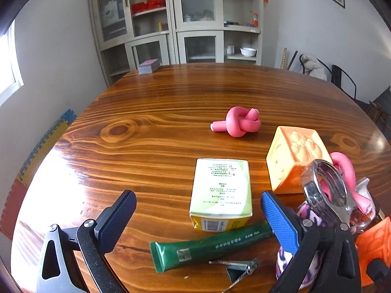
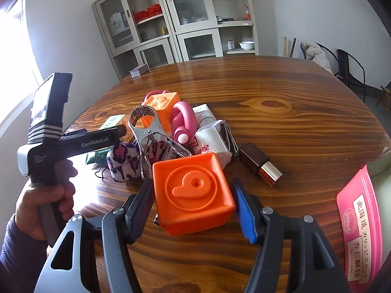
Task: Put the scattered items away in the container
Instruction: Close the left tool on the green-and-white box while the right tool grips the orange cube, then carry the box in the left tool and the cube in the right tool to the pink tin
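My right gripper (image 2: 193, 207) is shut on an orange cube (image 2: 193, 190) embossed with a 9, its pads pressed on the cube's two sides just above the wooden table (image 2: 293, 112). My left gripper (image 1: 199, 217) is open, low over the table. A green-and-yellow carton (image 1: 221, 193) lies flat between and just beyond its fingers, with a green tube (image 1: 210, 246) lying across nearer the camera. In the right wrist view a hand (image 2: 44, 195) holds the left gripper (image 2: 119, 130) at the left of the pile. A pink printed box (image 2: 359, 232) sits at the right edge.
The pile holds a metal clamp (image 2: 149, 127), a fuzzy leopard-print item (image 2: 124, 161), a pale orange cube (image 1: 293, 158), a white packet (image 2: 212, 141) and a brown bottle (image 2: 259, 163). A knotted pink foam tube (image 1: 240, 122) lies apart. Nail clippers (image 1: 242, 266) lie near the tube. Chairs stand far right.
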Action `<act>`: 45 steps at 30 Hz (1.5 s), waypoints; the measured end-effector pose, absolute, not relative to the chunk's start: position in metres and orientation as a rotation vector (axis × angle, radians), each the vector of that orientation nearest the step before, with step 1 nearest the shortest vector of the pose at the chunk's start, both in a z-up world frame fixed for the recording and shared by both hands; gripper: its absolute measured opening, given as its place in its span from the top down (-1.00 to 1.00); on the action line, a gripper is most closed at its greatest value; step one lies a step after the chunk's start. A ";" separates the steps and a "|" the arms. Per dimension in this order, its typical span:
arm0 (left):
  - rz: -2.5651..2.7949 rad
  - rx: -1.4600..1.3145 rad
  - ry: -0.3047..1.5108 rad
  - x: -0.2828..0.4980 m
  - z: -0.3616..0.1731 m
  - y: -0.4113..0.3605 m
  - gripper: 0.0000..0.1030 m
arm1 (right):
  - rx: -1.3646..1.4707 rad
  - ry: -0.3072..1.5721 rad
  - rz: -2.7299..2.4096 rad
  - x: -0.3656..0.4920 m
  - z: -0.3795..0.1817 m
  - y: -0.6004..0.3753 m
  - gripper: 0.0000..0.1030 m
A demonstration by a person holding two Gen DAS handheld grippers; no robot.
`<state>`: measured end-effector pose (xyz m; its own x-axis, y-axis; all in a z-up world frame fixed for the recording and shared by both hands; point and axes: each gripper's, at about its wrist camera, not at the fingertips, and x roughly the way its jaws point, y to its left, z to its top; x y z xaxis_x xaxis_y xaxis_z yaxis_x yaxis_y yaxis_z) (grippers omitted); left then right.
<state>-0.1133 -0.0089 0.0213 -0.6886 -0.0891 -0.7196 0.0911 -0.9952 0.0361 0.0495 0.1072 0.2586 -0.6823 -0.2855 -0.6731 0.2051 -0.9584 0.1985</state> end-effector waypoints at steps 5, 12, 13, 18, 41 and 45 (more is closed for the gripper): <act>-2.811 1.208 0.050 -0.124 0.020 -0.009 -0.79 | 1.095 -0.135 -2.652 0.048 0.257 0.105 -0.30; -2.831 1.238 0.068 -0.124 0.017 -0.006 0.11 | 1.095 -0.123 -2.654 0.051 0.257 0.104 -0.17; -2.835 1.215 0.076 -0.122 0.021 -0.007 0.11 | 1.089 -0.121 -2.657 0.051 0.258 0.103 -0.16; -2.858 1.064 0.062 -0.107 0.050 -0.005 0.11 | 0.998 -0.134 -2.681 0.061 0.269 0.105 -0.15; -3.164 0.688 -0.019 -0.025 0.148 0.079 0.11 | 0.710 -0.332 -2.983 0.115 0.303 0.154 -0.15; -3.234 0.640 -0.030 -0.008 0.161 0.099 0.11 | 0.624 -0.415 -3.045 0.148 0.311 0.171 -0.15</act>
